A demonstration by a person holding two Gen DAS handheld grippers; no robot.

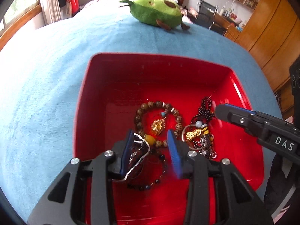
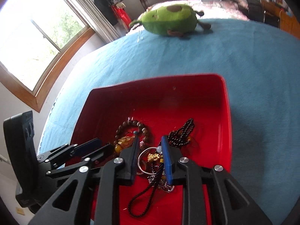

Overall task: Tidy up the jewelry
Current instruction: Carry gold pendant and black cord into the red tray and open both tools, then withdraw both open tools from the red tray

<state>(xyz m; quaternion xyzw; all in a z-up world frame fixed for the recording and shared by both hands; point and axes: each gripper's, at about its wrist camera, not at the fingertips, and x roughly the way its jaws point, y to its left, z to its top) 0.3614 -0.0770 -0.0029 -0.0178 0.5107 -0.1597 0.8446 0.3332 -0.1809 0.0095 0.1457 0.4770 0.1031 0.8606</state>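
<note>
A red tray lies on the blue blanket and holds a heap of jewelry. In it are a brown bead bracelet with a gold pendant, a black beaded string, a silver ring with a gold charm and a dark bead bracelet. My left gripper is open low in the tray, and a black-and-silver piece leans on its left pad only. My right gripper is open around the silver ring and charm.
A green avocado plush lies at the far end of the bed. The blue blanket spreads all around the tray. A window is on the left, a wooden wardrobe and a desk on the right.
</note>
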